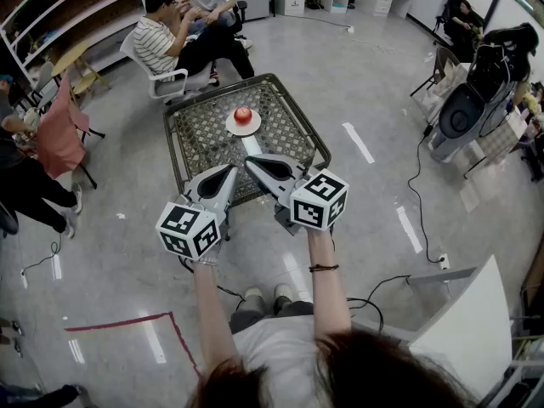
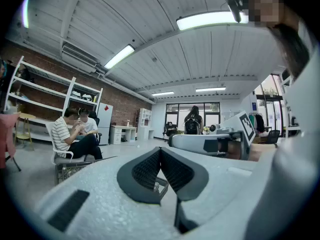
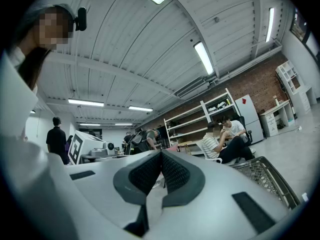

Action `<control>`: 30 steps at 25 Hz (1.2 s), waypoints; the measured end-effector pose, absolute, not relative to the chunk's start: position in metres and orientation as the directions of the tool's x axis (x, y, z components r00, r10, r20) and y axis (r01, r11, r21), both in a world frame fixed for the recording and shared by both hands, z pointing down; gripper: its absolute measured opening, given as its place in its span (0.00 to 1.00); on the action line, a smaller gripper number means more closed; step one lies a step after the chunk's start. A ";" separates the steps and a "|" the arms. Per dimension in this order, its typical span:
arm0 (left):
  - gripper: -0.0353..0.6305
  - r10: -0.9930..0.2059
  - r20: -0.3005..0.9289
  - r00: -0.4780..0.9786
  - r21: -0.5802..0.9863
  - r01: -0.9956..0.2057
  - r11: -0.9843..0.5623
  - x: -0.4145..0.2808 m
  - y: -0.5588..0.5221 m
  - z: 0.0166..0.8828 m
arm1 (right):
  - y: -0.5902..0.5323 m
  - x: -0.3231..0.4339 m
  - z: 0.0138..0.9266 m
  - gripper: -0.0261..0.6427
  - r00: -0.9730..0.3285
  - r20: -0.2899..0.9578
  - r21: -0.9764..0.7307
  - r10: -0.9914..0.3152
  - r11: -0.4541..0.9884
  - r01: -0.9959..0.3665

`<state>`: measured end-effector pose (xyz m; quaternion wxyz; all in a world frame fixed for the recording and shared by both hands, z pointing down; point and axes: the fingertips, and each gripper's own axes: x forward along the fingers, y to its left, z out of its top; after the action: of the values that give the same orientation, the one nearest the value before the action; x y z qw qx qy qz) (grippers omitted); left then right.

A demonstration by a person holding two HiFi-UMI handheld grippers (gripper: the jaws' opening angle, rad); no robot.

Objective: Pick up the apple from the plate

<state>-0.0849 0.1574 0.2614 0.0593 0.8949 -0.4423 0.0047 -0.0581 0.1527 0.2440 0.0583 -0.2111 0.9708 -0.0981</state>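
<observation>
A red apple (image 1: 243, 115) rests on a small white plate (image 1: 230, 127) at the far side of a low glass-topped table (image 1: 204, 138) in the head view. My left gripper (image 1: 232, 170) and right gripper (image 1: 248, 163) hover side by side above the table's near edge, both pointing level toward the plate and well short of it. In the left gripper view the left gripper (image 2: 160, 150) has its jaws together with nothing between them. In the right gripper view the right gripper (image 3: 160, 153) is likewise shut and empty. Neither gripper view shows the apple or the plate.
Two seated people (image 1: 178, 32) sit just beyond the table's far left corner. A pink chair (image 1: 58, 126) stands to the left, a black machine (image 1: 463, 113) with cables to the right. A white board (image 1: 463, 321) leans at the near right. The wire table rim (image 3: 272, 180) shows in the right gripper view.
</observation>
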 end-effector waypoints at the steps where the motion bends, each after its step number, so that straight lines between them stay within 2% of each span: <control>1: 0.07 -0.791 0.059 0.608 0.102 -0.792 -0.601 -0.085 0.156 0.261 | 0.151 -0.059 0.243 0.05 -0.905 -0.073 -0.214 -0.420 0.893 -0.397; 15: 0.07 -0.799 0.045 0.600 0.120 -0.797 -0.592 -0.073 0.140 0.262 | 0.137 -0.040 0.246 0.05 -0.915 -0.077 -0.229 -0.396 0.900 -0.370; 30: 0.07 -0.808 0.101 0.580 0.166 -0.811 -0.561 -0.066 0.122 0.287 | 0.115 -0.025 0.270 0.05 -0.915 -0.038 -0.285 -0.402 0.882 -0.375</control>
<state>-0.0655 0.1225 0.2866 0.0972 0.8834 -0.4583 0.0067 -0.0248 0.1146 0.2695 0.0480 -0.2006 0.9688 -0.1373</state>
